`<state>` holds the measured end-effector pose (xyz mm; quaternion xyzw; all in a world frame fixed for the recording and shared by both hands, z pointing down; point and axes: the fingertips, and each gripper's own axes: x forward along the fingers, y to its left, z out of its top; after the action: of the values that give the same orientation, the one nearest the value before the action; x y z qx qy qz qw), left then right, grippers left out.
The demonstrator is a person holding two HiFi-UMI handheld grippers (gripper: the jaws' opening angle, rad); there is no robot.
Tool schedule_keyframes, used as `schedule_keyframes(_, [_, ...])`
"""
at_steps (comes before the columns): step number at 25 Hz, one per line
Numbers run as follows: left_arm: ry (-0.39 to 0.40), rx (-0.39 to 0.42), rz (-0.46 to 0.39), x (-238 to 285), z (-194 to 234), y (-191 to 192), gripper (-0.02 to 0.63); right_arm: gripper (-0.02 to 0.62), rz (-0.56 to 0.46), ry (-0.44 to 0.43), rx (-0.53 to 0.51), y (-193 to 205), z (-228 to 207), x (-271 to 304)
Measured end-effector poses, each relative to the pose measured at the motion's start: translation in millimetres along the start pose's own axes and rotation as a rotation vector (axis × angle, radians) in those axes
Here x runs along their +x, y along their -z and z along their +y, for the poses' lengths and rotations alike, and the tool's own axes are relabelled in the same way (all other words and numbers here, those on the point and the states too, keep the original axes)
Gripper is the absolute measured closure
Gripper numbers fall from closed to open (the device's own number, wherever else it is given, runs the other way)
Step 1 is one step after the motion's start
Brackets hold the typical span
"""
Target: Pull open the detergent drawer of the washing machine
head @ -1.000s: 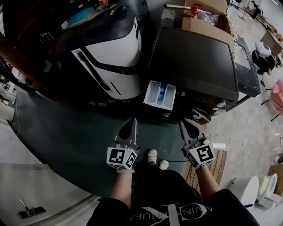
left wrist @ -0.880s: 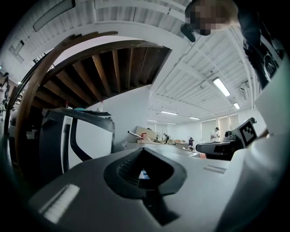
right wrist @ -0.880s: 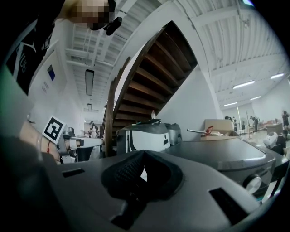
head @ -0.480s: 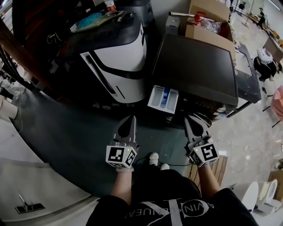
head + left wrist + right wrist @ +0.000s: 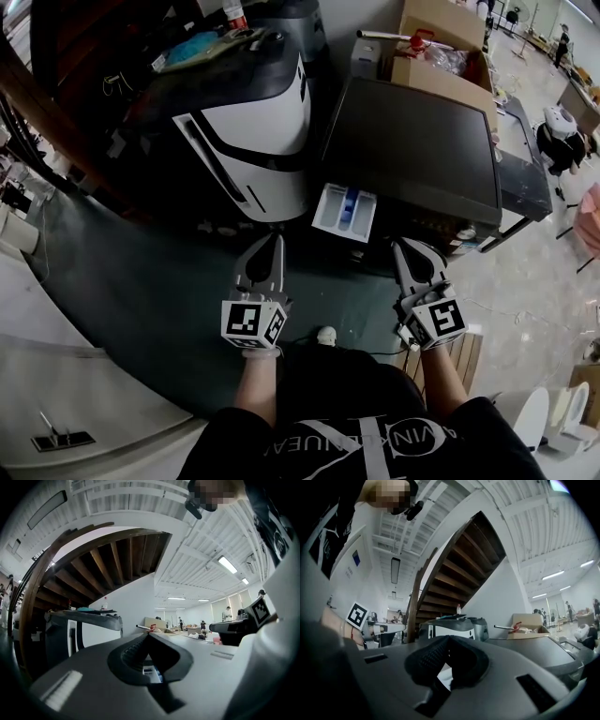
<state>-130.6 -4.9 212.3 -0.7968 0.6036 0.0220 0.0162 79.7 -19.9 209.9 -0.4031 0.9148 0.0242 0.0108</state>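
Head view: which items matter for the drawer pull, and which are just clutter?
Job: washing machine; detergent drawer, already pulled out; left gripper and right gripper, both shut, empty.
Lying about: white appliance; cardboard box; wooden pallet.

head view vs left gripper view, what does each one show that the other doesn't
Only the head view: the open drawer with its compartments seen from above, the floor mat and a shoe. Only the left gripper view: the stair underside and the ceiling lights. Both: the left gripper with jaws shut, the right gripper, the white machine and the cardboard box.
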Motion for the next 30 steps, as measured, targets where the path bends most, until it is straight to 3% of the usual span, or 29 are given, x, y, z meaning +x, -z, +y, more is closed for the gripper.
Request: schedule_keyframes(30, [-0.014,-0.009,-0.003,11.4,13.9,-3.9,0.597,0.583,0.008,0.004,-0.003,-1.6,-5.7,12.4])
